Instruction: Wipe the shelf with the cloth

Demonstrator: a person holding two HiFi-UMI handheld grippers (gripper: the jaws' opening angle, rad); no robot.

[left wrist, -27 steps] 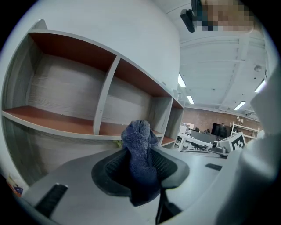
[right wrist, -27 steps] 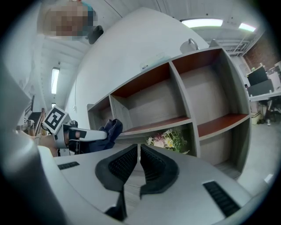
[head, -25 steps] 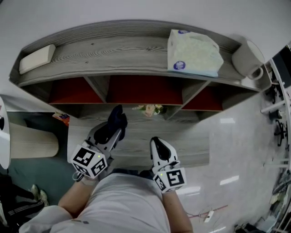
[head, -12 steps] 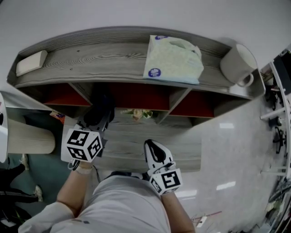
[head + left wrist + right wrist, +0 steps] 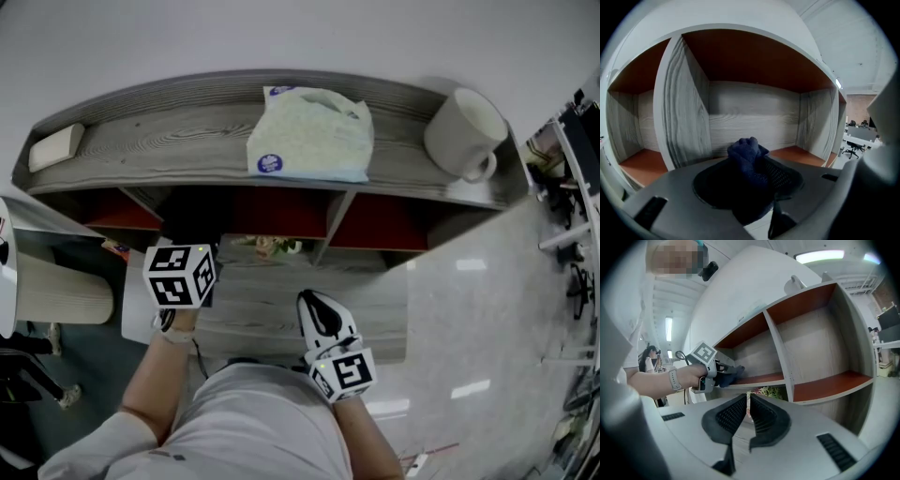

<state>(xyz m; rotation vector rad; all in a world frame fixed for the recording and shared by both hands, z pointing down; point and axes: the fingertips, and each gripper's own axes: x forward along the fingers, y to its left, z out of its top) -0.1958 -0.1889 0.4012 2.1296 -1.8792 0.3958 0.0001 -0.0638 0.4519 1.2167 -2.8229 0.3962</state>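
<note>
The shelf (image 5: 159,141) was built of grey wood-grain boards, with a long curved top over three bays lined in red-brown. A crumpled pale plastic bag (image 5: 309,131) with a round blue label was laid flat on the top board. A round off-white mug (image 5: 464,131) with a handle was stood at the right end, and a pale rectangular block (image 5: 56,147) was laid at the left end.

A second earlier the left claw (image 5: 747,168) had been held over the lower board with the cloth in plain sight from above. It was now carried left and up to the mouth of the middle bay, near the left divider, and its tips were lost in shadow in the head view. Its jaws had just been opening and were spread wide, released. The dark blue cloth (image 5: 746,152), soft and bunched into a knot, was left between them against the meshed right pad, at the front of that bay's floor.

The right claw (image 5: 746,401) was clenched on nothing, its ribbed black pads brought together in a narrow V.
</note>
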